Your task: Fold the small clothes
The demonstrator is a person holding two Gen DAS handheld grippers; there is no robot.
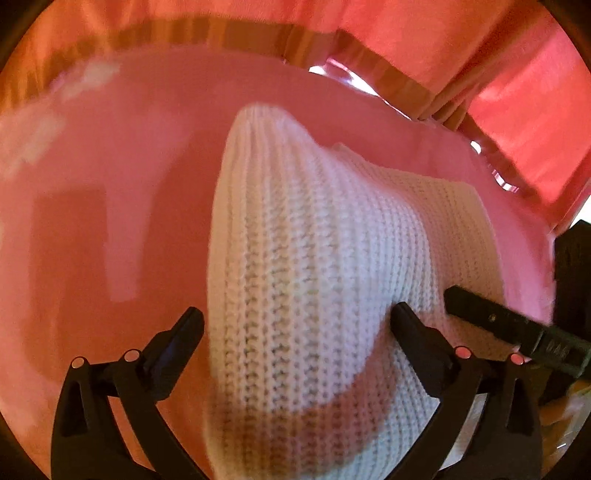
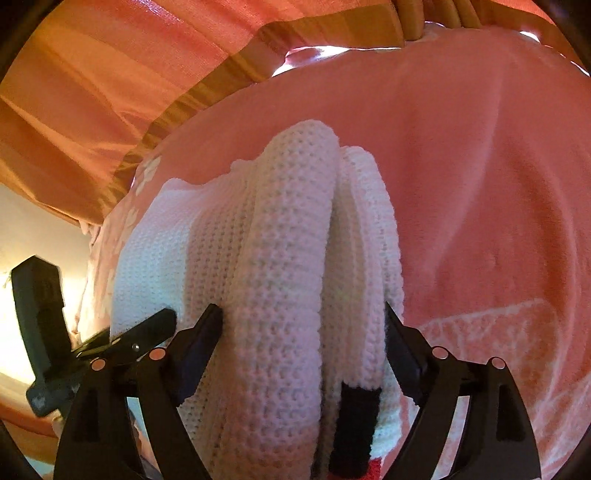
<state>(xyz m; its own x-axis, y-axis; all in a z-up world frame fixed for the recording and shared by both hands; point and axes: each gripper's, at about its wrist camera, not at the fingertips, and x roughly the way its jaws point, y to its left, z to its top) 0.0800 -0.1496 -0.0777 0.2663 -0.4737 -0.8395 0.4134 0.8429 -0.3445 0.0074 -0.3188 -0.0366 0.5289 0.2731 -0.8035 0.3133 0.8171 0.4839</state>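
A white chunky-knit sweater (image 1: 314,240) lies folded into a thick bundle on a pink bed cover (image 1: 110,166). My left gripper (image 1: 295,323) stands wide open over its near end, one finger off the left edge and the other above the knit. In the right wrist view the sweater (image 2: 280,240) shows as rolled layers with a black cuff (image 2: 354,424) and a bit of red at the bottom. My right gripper (image 2: 301,317) is open, its fingers flanking the bundle. Each view catches a finger of the other gripper (image 1: 491,325) (image 2: 147,330) beside the sweater.
The pink cover (image 2: 480,166) spreads wide on all sides, with a pale printed patch (image 2: 498,332) near the right gripper. A wooden frame edge (image 1: 221,33) (image 2: 207,92) borders it at the back, with orange-red curtains (image 1: 517,92) (image 2: 92,74) beyond.
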